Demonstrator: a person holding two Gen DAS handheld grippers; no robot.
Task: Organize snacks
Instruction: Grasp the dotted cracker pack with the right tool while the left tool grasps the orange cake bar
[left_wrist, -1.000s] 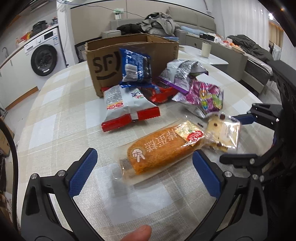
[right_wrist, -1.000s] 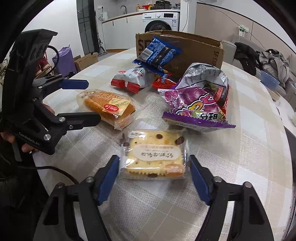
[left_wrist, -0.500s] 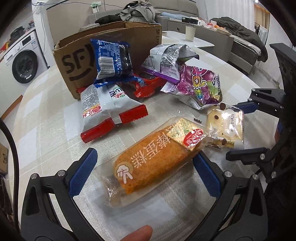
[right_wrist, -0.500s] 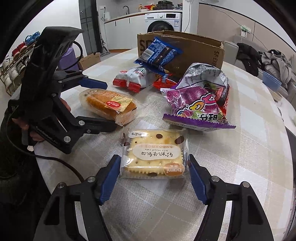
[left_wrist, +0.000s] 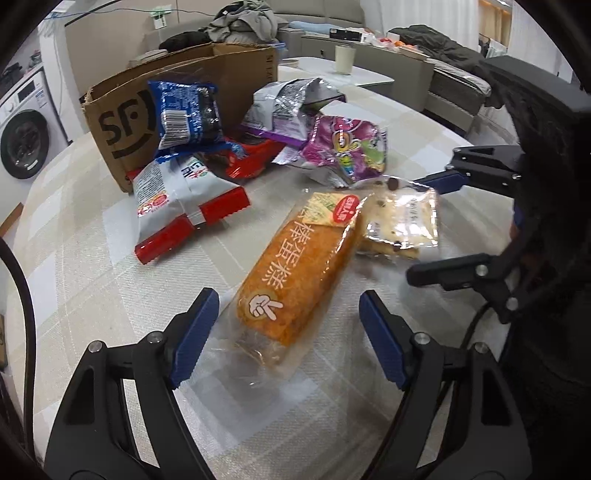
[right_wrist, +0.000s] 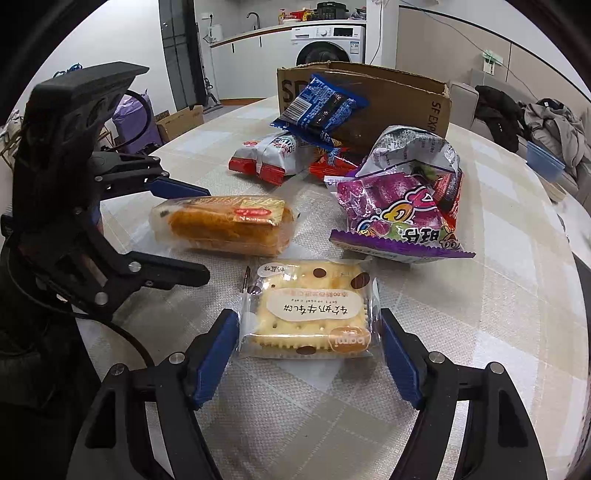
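An orange cake in clear wrap (left_wrist: 295, 273) lies on the checked tablecloth between the open fingers of my left gripper (left_wrist: 290, 334); it also shows in the right wrist view (right_wrist: 225, 225). A square cracker pack (right_wrist: 308, 314) lies between the open fingers of my right gripper (right_wrist: 308, 360), its left edge close to the left pad; it also shows in the left wrist view (left_wrist: 402, 225). Neither pack is lifted. The left gripper (right_wrist: 192, 232) straddles the cake in the right wrist view.
An open SF cardboard box (left_wrist: 122, 122) stands at the back. Against it lie a blue pack (left_wrist: 188, 114), a white-and-red bag (left_wrist: 181, 206), a red pack (left_wrist: 251, 158), a silver bag (left_wrist: 288, 107) and a purple bag (right_wrist: 399, 214). The table edge (right_wrist: 576, 266) curves on the right.
My left gripper has moved forward around the orange cake and its fingers have narrowed. My right gripper has stayed around the cracker pack, barely moving.
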